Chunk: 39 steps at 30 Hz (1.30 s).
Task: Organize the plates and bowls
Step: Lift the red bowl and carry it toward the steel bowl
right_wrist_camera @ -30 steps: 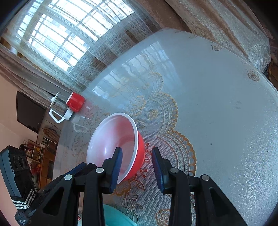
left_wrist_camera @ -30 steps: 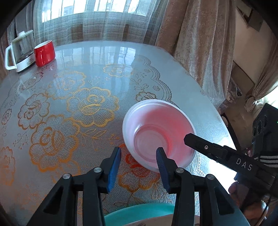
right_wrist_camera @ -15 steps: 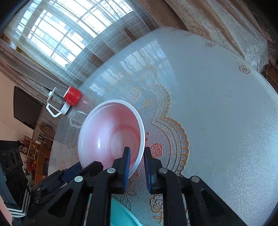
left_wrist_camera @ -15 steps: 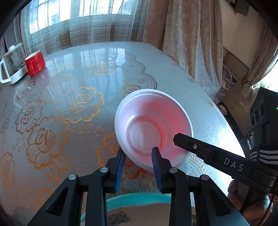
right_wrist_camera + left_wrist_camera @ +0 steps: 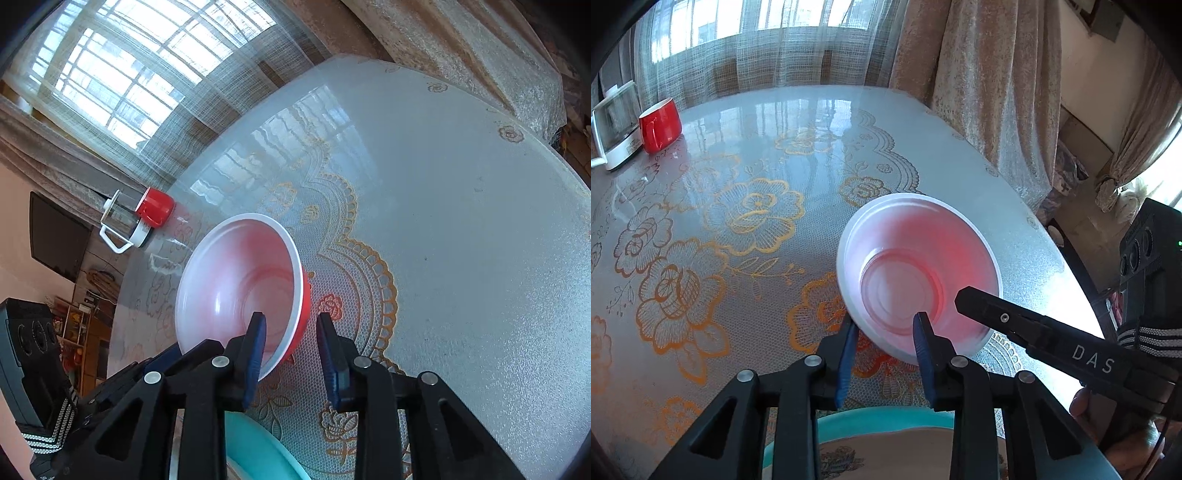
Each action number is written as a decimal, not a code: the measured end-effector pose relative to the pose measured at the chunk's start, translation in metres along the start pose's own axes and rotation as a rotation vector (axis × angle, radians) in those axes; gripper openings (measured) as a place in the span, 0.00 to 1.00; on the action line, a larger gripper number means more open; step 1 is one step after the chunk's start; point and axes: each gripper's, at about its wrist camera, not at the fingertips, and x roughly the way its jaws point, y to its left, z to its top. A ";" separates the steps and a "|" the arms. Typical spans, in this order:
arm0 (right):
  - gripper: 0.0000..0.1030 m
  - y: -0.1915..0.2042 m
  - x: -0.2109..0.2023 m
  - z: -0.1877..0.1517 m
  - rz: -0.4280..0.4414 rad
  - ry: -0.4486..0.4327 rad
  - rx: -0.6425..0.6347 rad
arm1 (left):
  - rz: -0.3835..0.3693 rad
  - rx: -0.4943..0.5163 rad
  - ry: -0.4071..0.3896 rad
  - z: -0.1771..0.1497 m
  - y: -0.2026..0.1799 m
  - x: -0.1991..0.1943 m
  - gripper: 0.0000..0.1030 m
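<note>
A bowl, red outside and white inside [image 5: 916, 266], is held tilted above the table; it also shows in the right wrist view [image 5: 240, 291]. My left gripper [image 5: 886, 332] is shut on its near rim, one finger inside and one outside. My right gripper [image 5: 290, 339] is open around the bowl's right rim, with its fingers apart and not pressing; one of its fingers [image 5: 1015, 325] shows in the left wrist view. A teal-rimmed plate with a floral centre [image 5: 886, 424] lies on the table under the grippers and also shows in the right wrist view [image 5: 258, 450].
A round table [image 5: 738, 147] has a lace floral cloth under a clear cover. A red mug [image 5: 660, 125] and a glass kettle [image 5: 613, 129] stand at its far left. Curtains hang behind and to the right. The table's right edge [image 5: 1052, 240] is close to the bowl.
My right gripper has opened and let go of the bowl's rim. My left gripper has closed onto the near rim and holds the bowl, which is tilted more.
</note>
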 end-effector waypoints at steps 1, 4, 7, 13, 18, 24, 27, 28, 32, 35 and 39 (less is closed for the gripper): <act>0.23 0.004 0.000 -0.002 -0.020 0.000 -0.019 | 0.006 0.007 -0.009 0.001 -0.002 -0.001 0.29; 0.20 0.008 0.002 -0.005 -0.053 0.000 -0.047 | 0.018 0.028 -0.029 0.000 -0.006 -0.005 0.29; 0.20 0.006 0.001 -0.006 -0.043 0.002 -0.032 | -0.002 0.015 -0.030 -0.002 -0.005 -0.010 0.29; 0.20 0.013 -0.013 -0.009 -0.028 -0.024 -0.048 | -0.019 0.015 -0.073 -0.009 -0.008 -0.030 0.29; 0.20 0.020 -0.027 -0.013 -0.011 -0.048 -0.059 | -0.036 0.028 -0.116 -0.015 -0.013 -0.050 0.29; 0.20 0.029 -0.043 -0.025 0.000 -0.071 -0.070 | -0.053 0.051 -0.155 -0.029 -0.016 -0.074 0.29; 0.20 0.036 -0.050 -0.032 0.007 -0.081 -0.075 | -0.076 0.057 -0.164 -0.037 -0.016 -0.086 0.29; 0.20 0.039 -0.053 -0.035 0.017 -0.083 -0.078 | -0.102 0.058 -0.158 -0.041 -0.015 -0.089 0.29; 0.17 0.057 -0.064 -0.049 -0.005 -0.110 -0.124 | -0.077 0.054 -0.194 -0.055 -0.015 -0.105 0.29; 0.16 0.061 -0.064 -0.054 0.000 -0.105 -0.118 | -0.095 0.048 -0.169 -0.061 -0.008 -0.109 0.29; 0.15 0.065 -0.062 -0.062 0.007 -0.096 -0.118 | -0.105 0.033 -0.171 -0.069 0.000 -0.117 0.29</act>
